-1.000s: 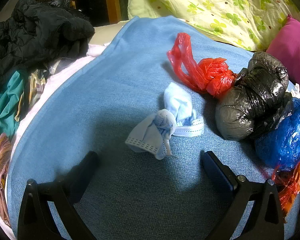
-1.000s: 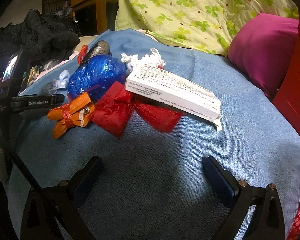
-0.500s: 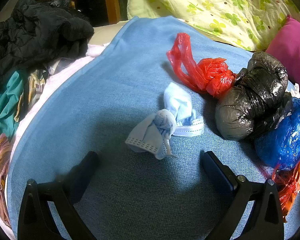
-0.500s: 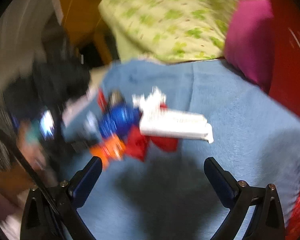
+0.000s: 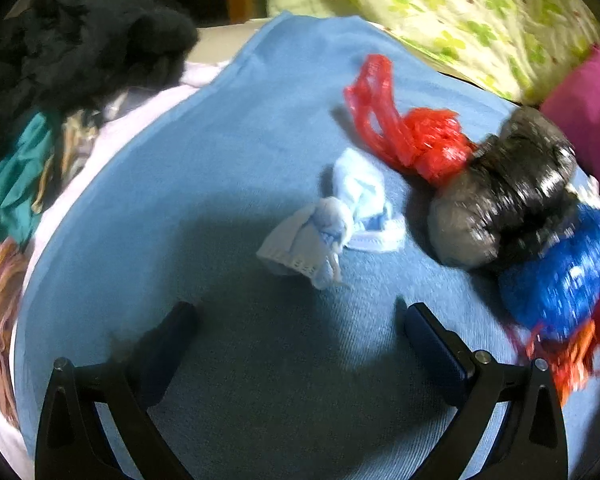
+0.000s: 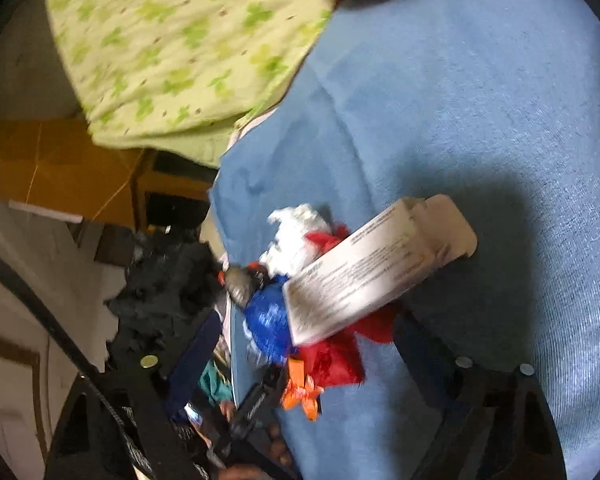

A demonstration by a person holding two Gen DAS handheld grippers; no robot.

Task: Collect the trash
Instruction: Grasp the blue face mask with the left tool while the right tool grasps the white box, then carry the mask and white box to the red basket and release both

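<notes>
Several pieces of trash lie on the blue blanket [image 5: 228, 168]: a crumpled light-blue face mask [image 5: 332, 220] sits just ahead of the left gripper [image 5: 296, 328], whose jaws stand wide open and empty. Beside the mask lie a red plastic bag [image 5: 412, 136], a black plastic bag [image 5: 504, 196] and a blue plastic bag [image 5: 564, 276], touching one another. The mask looks like the nearest pick; to take it well, I would centre the fingers over its bunched middle, press slightly into the soft blanket and close without pinching the fabric beneath. The right gripper [image 6: 296, 356], rolled sideways and also open with nothing held, looks at a white printed carton [image 6: 364, 272] resting on red bags [image 6: 336, 356] near a crumpled white tissue [image 6: 296, 236]. Blur suggests both are moving, so settling before closing seems wise.
</notes>
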